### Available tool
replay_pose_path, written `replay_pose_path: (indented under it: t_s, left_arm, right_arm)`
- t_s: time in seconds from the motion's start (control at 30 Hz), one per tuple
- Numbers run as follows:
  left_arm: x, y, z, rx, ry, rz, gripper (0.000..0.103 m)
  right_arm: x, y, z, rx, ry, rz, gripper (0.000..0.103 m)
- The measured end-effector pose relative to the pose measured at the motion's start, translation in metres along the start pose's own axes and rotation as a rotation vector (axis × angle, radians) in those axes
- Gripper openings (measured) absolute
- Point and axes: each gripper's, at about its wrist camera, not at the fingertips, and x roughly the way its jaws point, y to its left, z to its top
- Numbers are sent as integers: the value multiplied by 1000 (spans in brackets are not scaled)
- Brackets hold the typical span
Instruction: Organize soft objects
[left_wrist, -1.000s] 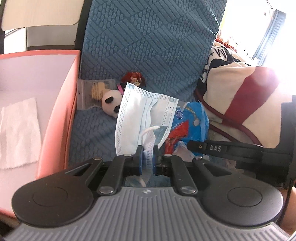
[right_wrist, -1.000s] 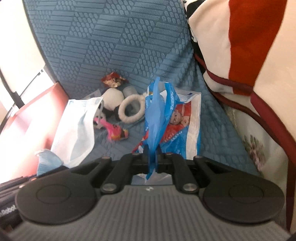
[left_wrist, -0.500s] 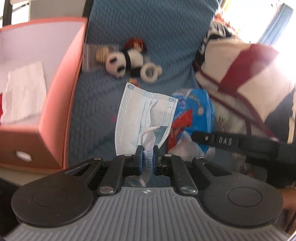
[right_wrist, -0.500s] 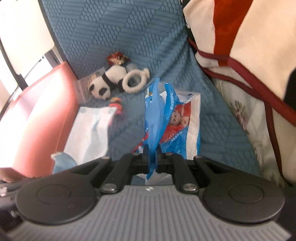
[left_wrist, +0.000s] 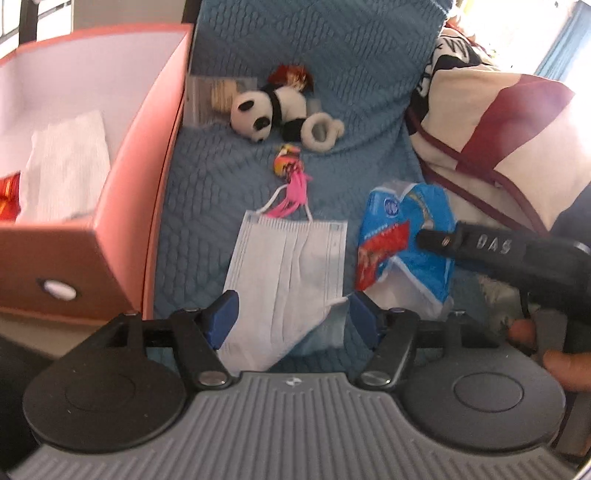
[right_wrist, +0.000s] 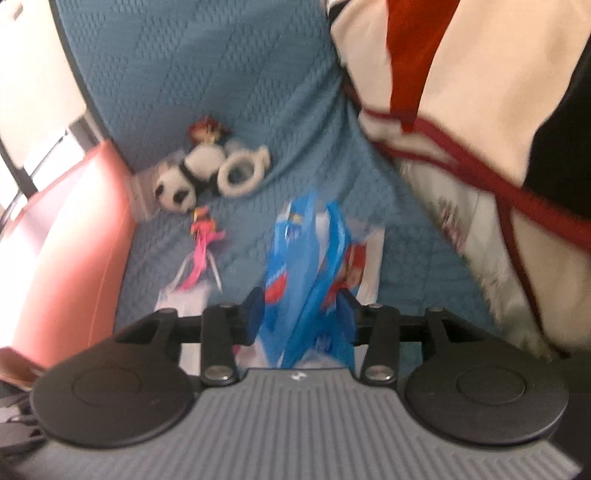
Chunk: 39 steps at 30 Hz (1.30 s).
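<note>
A pale blue face mask lies flat on the blue sofa cushion, its near edge between the fingers of my left gripper. The jaws are opening and the pads stand clear of the mask. A blue and red plastic packet stands loosely between the fingers of my right gripper, whose jaws are also opening. This view is blurred. In the left wrist view the packet sits right of the mask, with a right gripper finger beside it.
A pink open box at the left holds a white tissue. A panda plush, a white ring and a pink tassel lie further back. A cream and red pillow fills the right.
Both grippers went from shut to open. The mask dropped from the left gripper's hold onto the cushion. The packet came loose between the right fingers. Both views tilted down toward the seat.
</note>
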Motion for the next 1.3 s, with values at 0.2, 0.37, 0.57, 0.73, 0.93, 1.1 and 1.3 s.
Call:
replay_pose_path:
  t_s: [0.2, 0.37, 0.57, 0.73, 0.93, 1.1, 1.3]
  left_arm:
    - [12, -8, 5, 53, -32, 11, 72]
    - [30, -12, 5, 79, -40, 43, 72]
    - [41, -15, 3, 118, -43, 72, 80]
    - [44, -17, 0, 145, -43, 105, 82]
    - [50, -12, -1, 109, -14, 120, 82]
    - [49, -9, -3, 79, -12, 129, 74]
    - [46, -9, -4, 102, -21, 157, 46]
  right_arm:
    - [-6, 0, 17, -44, -125, 46, 46]
    - [5, 3, 31, -65, -153, 111, 46]
    - [21, 24, 42, -155, -193, 219, 45]
    - [47, 45, 43, -209, -101, 275, 45]
    - [90, 64, 48, -202, 35, 304, 45]
    - [112, 75, 46, -224, 70, 292, 45]
    - [133, 78, 44, -225, 138, 289, 45]
